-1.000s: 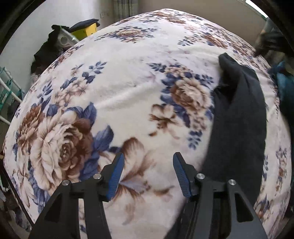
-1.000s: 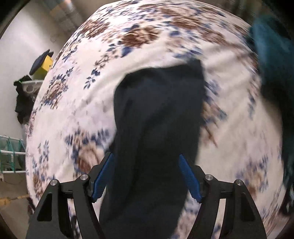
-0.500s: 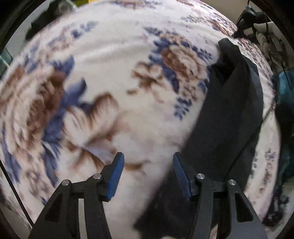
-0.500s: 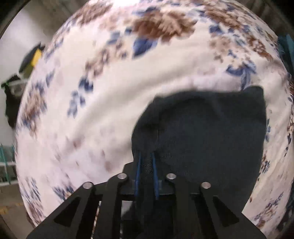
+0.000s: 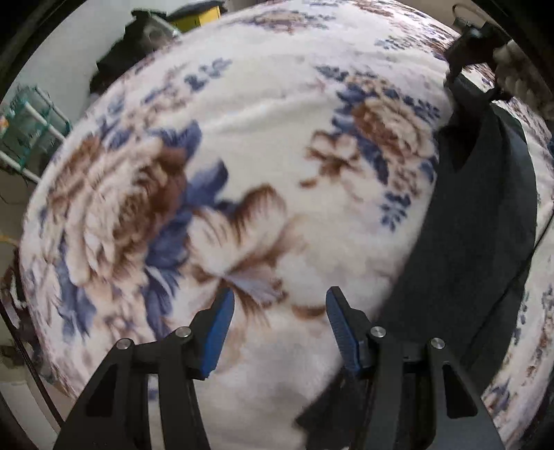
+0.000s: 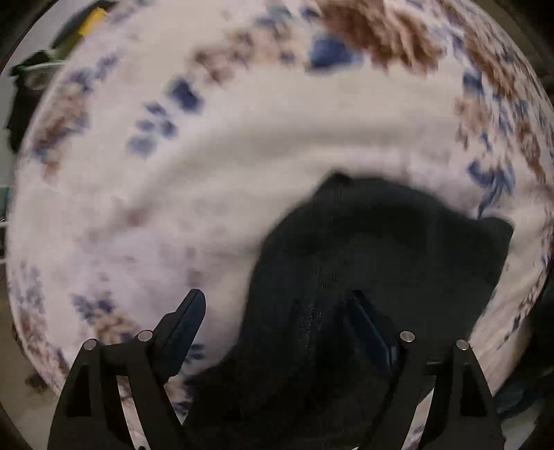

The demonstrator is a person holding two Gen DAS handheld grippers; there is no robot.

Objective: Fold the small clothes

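A dark garment (image 5: 477, 221) lies lengthwise on the floral blanket (image 5: 263, 145), along its right side in the left wrist view. My left gripper (image 5: 278, 304) hovers open over bare blanket just left of the garment, with nothing between its fingers. In the right wrist view my right gripper (image 6: 277, 311) points down at the garment's (image 6: 381, 249) near end. Its jaws are opening. Cloth lies between them, and the left pad (image 6: 188, 320) stands clear of it over the blanket (image 6: 242, 145). A gloved hand (image 5: 516, 79) shows at the garment's far end.
Beyond the bed's far left corner stand a yellow box (image 5: 200, 15) and a dark heap of clothes (image 5: 124, 52). A green and white rack (image 5: 31, 117) is at the left. Teal fabric (image 6: 523, 394) lies at the bed's right edge.
Half a second ago my right gripper was shut on the garment's edge; now its jaws stand apart and it sits lower. The left gripper has drifted slightly beside the garment.
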